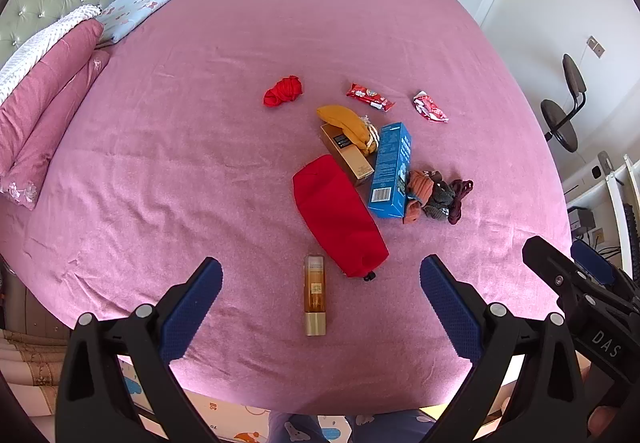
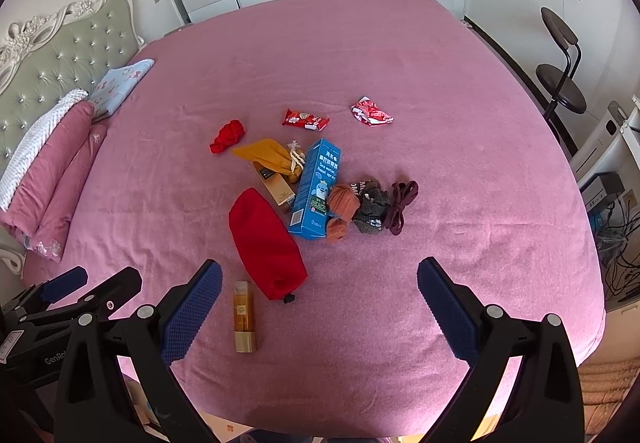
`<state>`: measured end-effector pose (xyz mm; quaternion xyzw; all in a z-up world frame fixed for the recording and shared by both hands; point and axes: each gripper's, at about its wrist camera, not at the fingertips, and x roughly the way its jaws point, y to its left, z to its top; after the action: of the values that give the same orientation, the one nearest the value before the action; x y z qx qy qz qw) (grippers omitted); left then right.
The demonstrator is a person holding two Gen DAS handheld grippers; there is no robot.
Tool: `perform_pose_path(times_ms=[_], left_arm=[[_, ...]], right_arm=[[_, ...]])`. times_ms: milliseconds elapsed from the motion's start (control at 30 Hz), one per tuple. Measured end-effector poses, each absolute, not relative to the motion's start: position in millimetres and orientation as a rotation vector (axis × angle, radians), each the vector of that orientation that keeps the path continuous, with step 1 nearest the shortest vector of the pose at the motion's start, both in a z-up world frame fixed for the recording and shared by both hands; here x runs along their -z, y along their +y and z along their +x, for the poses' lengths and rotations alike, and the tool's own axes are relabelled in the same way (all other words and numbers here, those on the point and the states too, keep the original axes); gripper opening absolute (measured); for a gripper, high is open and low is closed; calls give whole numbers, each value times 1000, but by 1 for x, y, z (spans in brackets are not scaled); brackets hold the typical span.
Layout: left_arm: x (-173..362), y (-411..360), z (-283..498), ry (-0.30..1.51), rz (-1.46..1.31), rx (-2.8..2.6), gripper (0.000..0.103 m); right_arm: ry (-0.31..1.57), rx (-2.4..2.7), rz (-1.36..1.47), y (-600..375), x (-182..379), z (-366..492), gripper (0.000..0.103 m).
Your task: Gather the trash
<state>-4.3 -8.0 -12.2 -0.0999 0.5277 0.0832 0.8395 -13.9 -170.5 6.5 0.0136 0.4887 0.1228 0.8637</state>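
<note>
Right view alone reads the blue box (image 2: 316, 190) print — long axis running away; both grippers (image 1: 321, 283) (image 2: 319, 285) wide open, empty.

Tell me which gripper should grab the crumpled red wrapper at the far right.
Right, probably. The crumpled wrapper lies right of the pile, nearer the open right gripper; the left gripper, also open, faces the bottle.

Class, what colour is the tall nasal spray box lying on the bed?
Blue, with white lettering: the nasal spray box shows best in the right wrist view.

Bright, even daylight; soft shadows beside the fingers (image 1: 196, 307); sharp centre, strong fisheye bending and dark vignetted corners.
</note>
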Motion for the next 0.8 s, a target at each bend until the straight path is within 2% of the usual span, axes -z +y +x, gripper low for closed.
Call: perform_pose_path(times_ms=[800], left_arm=[[10, -12, -2, 1126, -221, -173, 99]], right_arm=[[1031, -269, 26, -170, -7, -8, 95]])
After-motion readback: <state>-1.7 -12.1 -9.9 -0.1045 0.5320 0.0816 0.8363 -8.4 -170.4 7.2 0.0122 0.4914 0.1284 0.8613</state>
